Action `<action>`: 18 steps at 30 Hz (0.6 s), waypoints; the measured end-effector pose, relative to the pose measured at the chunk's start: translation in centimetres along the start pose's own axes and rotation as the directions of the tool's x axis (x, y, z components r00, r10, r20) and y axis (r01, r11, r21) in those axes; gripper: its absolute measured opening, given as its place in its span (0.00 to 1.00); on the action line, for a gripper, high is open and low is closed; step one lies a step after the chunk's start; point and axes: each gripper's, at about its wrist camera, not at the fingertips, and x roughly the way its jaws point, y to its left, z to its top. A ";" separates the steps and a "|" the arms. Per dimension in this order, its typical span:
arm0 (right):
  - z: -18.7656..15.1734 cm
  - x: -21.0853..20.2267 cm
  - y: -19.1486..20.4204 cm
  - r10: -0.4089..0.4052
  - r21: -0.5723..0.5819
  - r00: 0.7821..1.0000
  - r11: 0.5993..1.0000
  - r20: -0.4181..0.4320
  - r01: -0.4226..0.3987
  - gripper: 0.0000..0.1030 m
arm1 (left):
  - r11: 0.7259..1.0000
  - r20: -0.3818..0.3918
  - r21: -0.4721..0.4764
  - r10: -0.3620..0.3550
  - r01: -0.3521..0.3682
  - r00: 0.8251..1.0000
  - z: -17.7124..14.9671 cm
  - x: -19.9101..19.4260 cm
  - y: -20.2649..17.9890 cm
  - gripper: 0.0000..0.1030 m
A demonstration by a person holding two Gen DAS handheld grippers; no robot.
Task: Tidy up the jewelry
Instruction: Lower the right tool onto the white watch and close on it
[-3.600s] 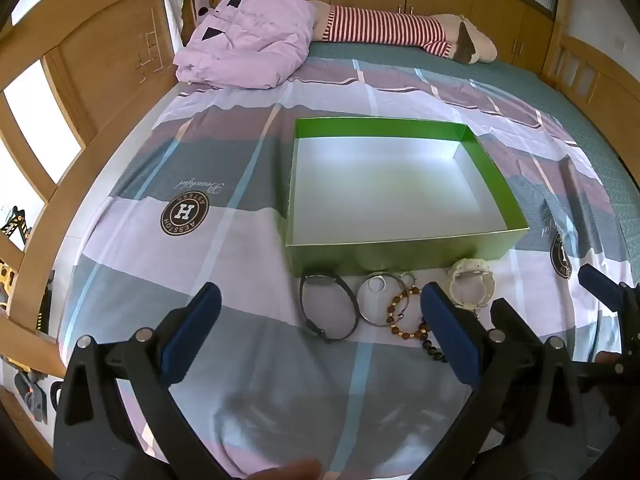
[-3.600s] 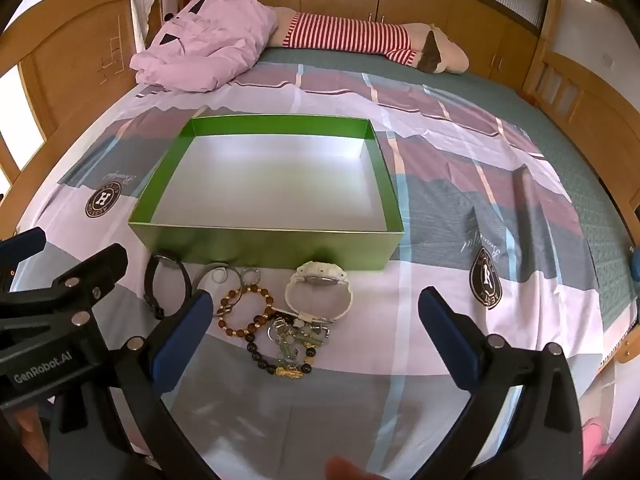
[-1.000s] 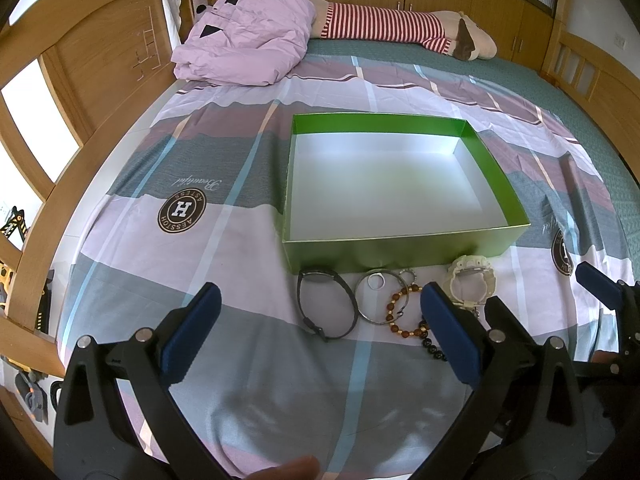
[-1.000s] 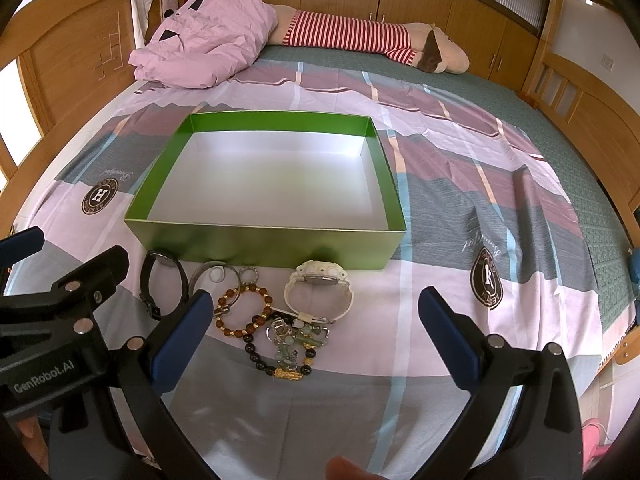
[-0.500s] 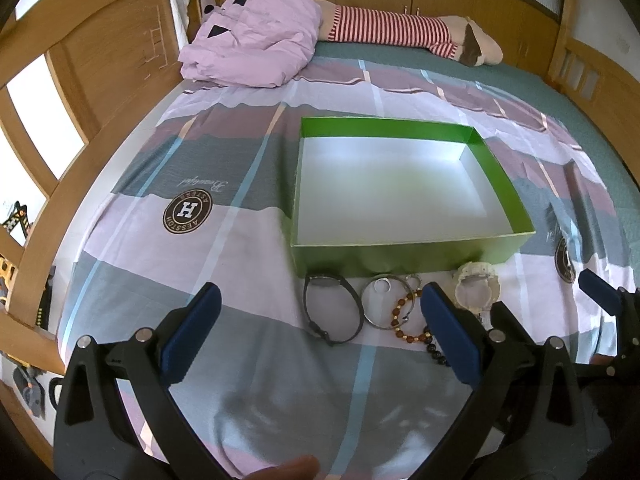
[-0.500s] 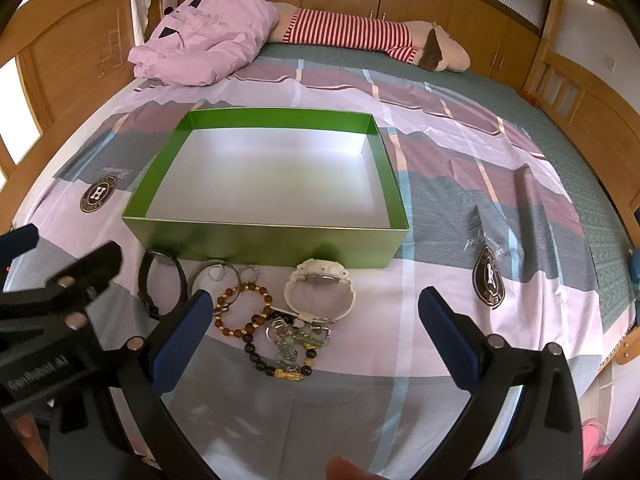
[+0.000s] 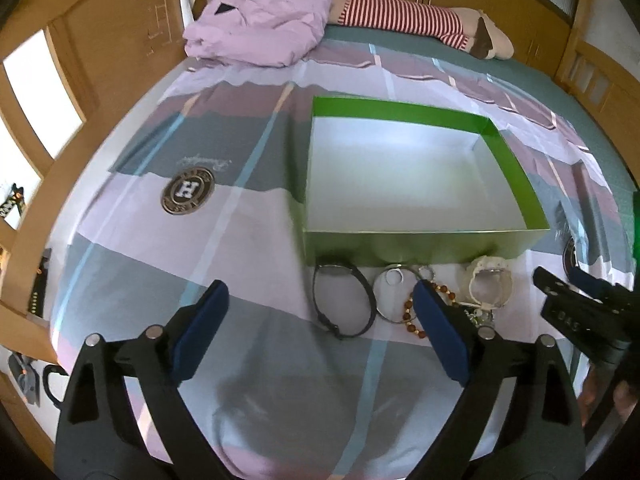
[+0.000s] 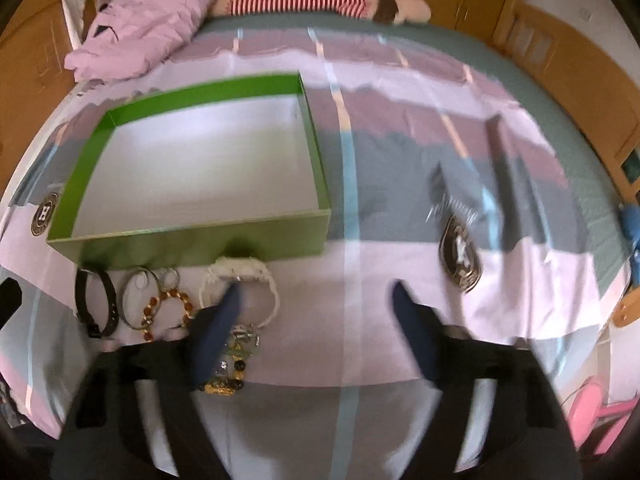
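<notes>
An empty green box (image 7: pixel 424 242) with a white inside sits on the bed; it also shows in the right wrist view (image 8: pixel 192 242). In front of it lie a black bracelet (image 7: pixel 344 300), a silver bangle (image 7: pixel 394 292), a brown bead bracelet (image 7: pixel 412 312) and a white watch (image 7: pixel 490 284). In the right wrist view the watch (image 8: pixel 240 280) lies by my left fingertip, with a green and gold bead cluster (image 8: pixel 236 356) below. My left gripper (image 7: pixel 320 312) is open above the sheet. My right gripper (image 8: pixel 320 308) is open, low over the jewelry.
The bed has a striped purple and grey sheet (image 7: pixel 224 240). A pink quilt (image 7: pixel 260 28) and a striped plush toy (image 7: pixel 404 20) lie at the far end. Wooden bed rails (image 7: pixel 36 120) run along both sides.
My right gripper has dropped and moved right and forward, so the jewelry now lies at its left finger. My left gripper has drifted slightly left; the box looks shifted right.
</notes>
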 end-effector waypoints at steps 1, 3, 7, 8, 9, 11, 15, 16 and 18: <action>-0.1 0.5 0.1 0.002 -0.001 1.000 1.000 -0.009 -0.002 0.59 | 1.000 -0.011 -0.002 0.001 -0.001 1.000 0.0 0.5 -0.1 0.91; -0.1 0.9 0.7 0.005 -0.004 1.000 1.000 -0.018 -0.005 0.58 | 1.000 -0.044 -0.001 0.001 -0.002 0.999 -0.1 1.7 -0.2 0.91; 0.2 2.3 1.8 0.036 -0.005 0.999 0.999 -0.036 -0.036 0.57 | 1.000 -0.089 0.022 0.002 0.000 0.996 -0.4 3.5 -0.6 0.91; 0.3 2.7 2.0 0.035 -0.007 0.999 0.999 -0.040 -0.035 0.57 | 1.000 -0.093 0.027 0.003 -0.001 0.996 -0.5 3.7 -0.7 0.91; 0.4 3.1 2.2 0.032 -0.011 0.999 0.999 -0.042 -0.033 0.57 | 1.000 -0.100 0.030 0.007 -0.004 0.995 -0.5 4.0 -0.8 0.91; 0.4 4.3 2.9 0.038 -0.022 0.996 0.999 -0.075 -0.040 0.57 | 1.000 -0.109 0.030 -0.003 0.006 0.994 -0.6 4.3 -0.7 0.91; 0.1 5.8 4.2 0.073 -0.040 0.987 0.996 -0.140 -0.079 0.50 | 0.999 -0.122 0.038 -0.004 0.009 0.992 -0.7 5.1 -0.7 0.91; 0.0 6.0 4.4 0.063 -0.052 0.987 0.996 -0.147 -0.072 0.38 | 0.999 -0.127 0.040 -0.004 0.009 0.992 -0.7 5.3 -0.8 0.91; -0.1 6.1 4.5 0.041 -0.065 0.988 0.997 -0.150 -0.052 0.25 | 0.999 -0.133 0.043 0.000 0.006 0.991 -0.8 5.6 -0.9 0.91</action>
